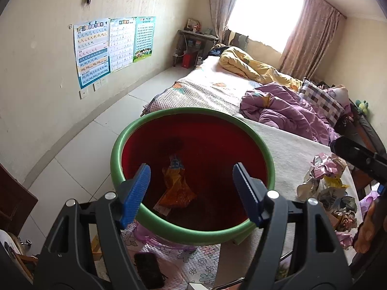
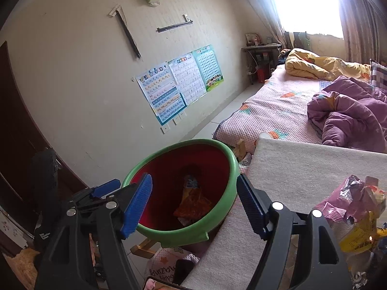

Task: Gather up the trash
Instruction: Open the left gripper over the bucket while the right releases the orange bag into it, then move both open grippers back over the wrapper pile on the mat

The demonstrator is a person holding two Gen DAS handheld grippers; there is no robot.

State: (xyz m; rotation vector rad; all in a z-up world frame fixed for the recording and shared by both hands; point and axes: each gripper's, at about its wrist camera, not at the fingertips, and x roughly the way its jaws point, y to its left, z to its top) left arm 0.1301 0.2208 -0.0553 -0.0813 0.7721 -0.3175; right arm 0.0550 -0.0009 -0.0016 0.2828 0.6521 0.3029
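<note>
Left wrist view: your left hand-held gripper (image 1: 191, 193) is spread, nothing between the pads, hanging over the mouth of the red bin with the green rim (image 1: 113, 162) at frame centre. An orange snack wrapper (image 1: 177, 189) already lies at the bottom of it. The remaining trash, a pile of crumpled wrappers (image 1: 326, 183), sits at the right edge of the frame on the white-covered surface (image 1: 285, 149), well to the right of this gripper and clear of the bin. The dark body at far right is probably your other gripper, close above that pile.

Right wrist view: your right hand-held gripper (image 2: 194, 205) is also spread and empty, aimed at the bin (image 2: 222, 152) in lower centre. The crumpled pink and yellow wrappers (image 2: 353, 207) lie at lower right, just beside its right finger (image 2: 251, 205) on the white surface (image 2: 302, 166).

Judgement: the right arm is the nearer one. The pile is to its right and slightly ahead, the bin to its left. The pile's spread looks to run toward the lower right; no clean long axis, so take the nearest crumple.
</note>
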